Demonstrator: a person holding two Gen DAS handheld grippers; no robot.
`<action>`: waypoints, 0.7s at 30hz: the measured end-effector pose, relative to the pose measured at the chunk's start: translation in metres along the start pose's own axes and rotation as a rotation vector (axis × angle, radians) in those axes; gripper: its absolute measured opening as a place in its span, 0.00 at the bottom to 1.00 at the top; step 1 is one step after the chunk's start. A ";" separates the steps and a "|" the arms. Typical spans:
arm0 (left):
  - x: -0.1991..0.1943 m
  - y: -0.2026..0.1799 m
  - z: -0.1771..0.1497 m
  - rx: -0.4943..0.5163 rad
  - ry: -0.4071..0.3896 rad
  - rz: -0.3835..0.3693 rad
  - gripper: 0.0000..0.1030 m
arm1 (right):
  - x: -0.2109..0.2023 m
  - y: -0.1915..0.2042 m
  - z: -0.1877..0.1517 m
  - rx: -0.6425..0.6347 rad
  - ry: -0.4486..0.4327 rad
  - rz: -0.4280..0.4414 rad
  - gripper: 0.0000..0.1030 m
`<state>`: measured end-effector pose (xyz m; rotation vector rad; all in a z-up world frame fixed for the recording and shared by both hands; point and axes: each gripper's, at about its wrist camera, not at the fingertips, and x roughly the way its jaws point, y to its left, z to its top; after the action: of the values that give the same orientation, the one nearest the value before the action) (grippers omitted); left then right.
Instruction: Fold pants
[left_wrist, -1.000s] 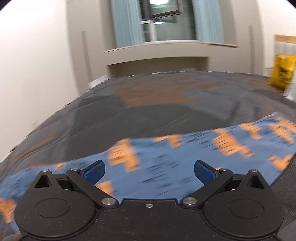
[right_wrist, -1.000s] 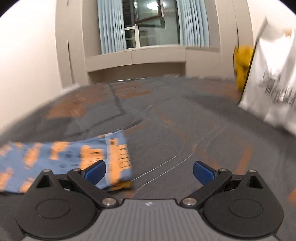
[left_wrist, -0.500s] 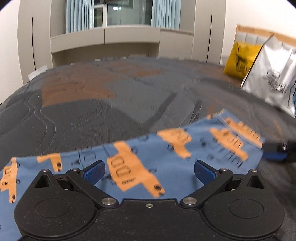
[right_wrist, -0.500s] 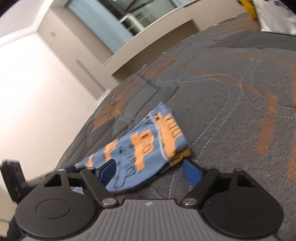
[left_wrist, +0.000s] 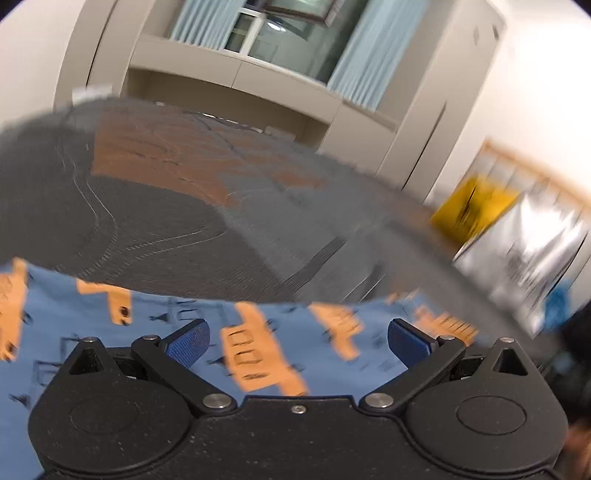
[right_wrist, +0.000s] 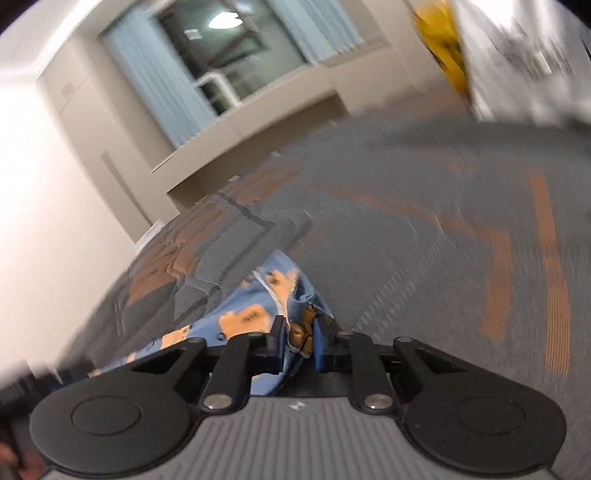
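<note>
Blue pants with orange truck prints (left_wrist: 258, 339) lie flat across a grey and orange bedspread (left_wrist: 166, 221). In the left wrist view my left gripper (left_wrist: 297, 338) hovers over their middle, jaws wide open, nothing between the blue pads. In the right wrist view my right gripper (right_wrist: 298, 338) is closing on the bunched end of the pants (right_wrist: 258, 306), which looks like a cuff. The folded blue and orange cloth sits pinched between the two pads, and the fabric rises in a ridge there.
A yellow pillow (left_wrist: 472, 206) and a white printed pillow (left_wrist: 524, 251) lean at the head of the bed on the right. A beige window bench (left_wrist: 236, 74) and curtains stand beyond the far edge. Bare bedspread (right_wrist: 461, 240) stretches right of the pants.
My right gripper has rolled, moved onto the pants' end and narrowed from wide open to pinching the cloth. My left gripper has swung along the pants and tilted, still open.
</note>
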<state>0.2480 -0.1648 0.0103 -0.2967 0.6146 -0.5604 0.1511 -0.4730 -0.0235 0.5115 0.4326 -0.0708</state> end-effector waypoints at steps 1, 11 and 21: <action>-0.002 0.005 0.003 -0.041 -0.005 -0.033 0.99 | -0.003 0.012 0.001 -0.065 -0.019 0.000 0.16; -0.002 0.043 0.006 -0.259 0.067 -0.331 0.99 | -0.018 0.169 -0.064 -0.902 -0.073 0.049 0.05; 0.023 0.053 -0.012 -0.276 0.171 -0.319 0.99 | 0.006 0.217 -0.128 -1.127 -0.024 -0.005 0.37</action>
<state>0.2776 -0.1367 -0.0317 -0.6182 0.8184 -0.8143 0.1444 -0.2214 -0.0269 -0.5991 0.3844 0.1618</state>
